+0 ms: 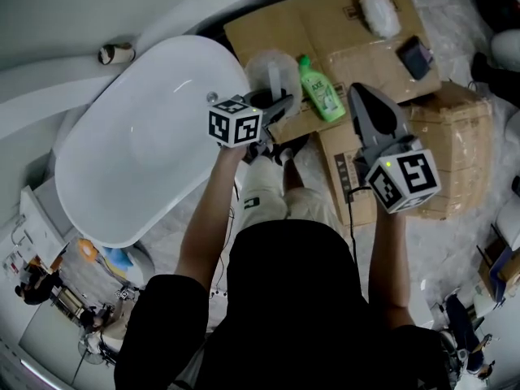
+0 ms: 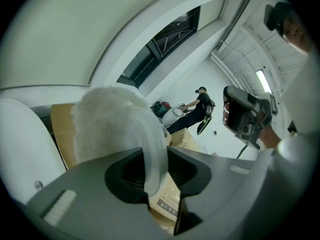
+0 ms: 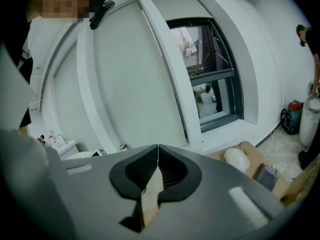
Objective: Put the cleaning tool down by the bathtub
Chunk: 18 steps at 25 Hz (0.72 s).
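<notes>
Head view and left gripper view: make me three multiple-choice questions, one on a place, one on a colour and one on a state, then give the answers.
1. Where is the bottle?
A. on a shelf
B. on the cardboard
C. on a stool

2. What colour is the bottle?
A. green
B. red
C. blue

3. What state is the left gripper in?
A. wide open and empty
B. shut with nothing between the jaws
C. shut on the brush

Answers:
1. B, because the head view shows the bottle on the flattened cardboard.
2. A, because its body is bright green.
3. C, because the left gripper view shows the brush's pale handle clamped between the jaws, with the fluffy head above them.
</notes>
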Motion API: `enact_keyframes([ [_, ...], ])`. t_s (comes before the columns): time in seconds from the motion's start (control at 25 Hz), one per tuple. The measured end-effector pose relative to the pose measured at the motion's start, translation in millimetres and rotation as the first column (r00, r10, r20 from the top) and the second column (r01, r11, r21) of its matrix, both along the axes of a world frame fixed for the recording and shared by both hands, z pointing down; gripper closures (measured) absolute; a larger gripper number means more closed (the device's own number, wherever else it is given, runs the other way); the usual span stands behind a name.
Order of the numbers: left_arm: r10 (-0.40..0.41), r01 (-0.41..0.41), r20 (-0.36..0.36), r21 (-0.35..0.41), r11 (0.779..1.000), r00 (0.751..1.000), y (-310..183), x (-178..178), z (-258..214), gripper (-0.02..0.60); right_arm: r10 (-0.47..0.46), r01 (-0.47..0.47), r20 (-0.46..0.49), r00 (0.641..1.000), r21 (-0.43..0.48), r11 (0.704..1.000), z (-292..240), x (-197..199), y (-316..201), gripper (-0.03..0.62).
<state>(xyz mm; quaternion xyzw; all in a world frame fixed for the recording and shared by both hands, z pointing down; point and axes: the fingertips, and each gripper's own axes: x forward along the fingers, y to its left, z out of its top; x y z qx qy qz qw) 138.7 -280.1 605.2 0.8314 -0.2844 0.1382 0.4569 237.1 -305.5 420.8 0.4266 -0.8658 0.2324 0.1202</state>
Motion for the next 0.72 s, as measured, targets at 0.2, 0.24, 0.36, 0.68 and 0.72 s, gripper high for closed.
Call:
enact_keyframes([
  [0.2,0.008,-0.008,-0.008,-0.022,1.000,1.000,-1,0,25,0.485,0.017,-0.018,-0.020,1.000,-0.017,1.000,12,-1,-1,0.585],
  [0.24,0.007,-0.007,-0.010,-0.026,1.000,1.000,-1,1,31,0.485,0.018,-0.019,-0.023,1.000,-0.024,1.000,16,-1,0,0.585],
  [0.36,0.002,-0.003,-0.010,-0.046,0.999,1.000,-3,3,51,0.485,0.016,-0.018,-0.036,0.999,-0.045,0.999,30,-1,3,0.585],
  [0.68,-0.012,0.011,-0.011,-0.096,0.995,1.000,-5,-1,92,0.485,0.024,-0.029,-0.053,0.998,-0.082,0.996,57,-4,4,0.585],
  [0.72,-0.013,0.012,-0.010,-0.102,0.995,1.000,-4,-2,96,0.484,0.024,-0.029,-0.053,0.998,-0.084,0.996,59,-5,4,0.585],
])
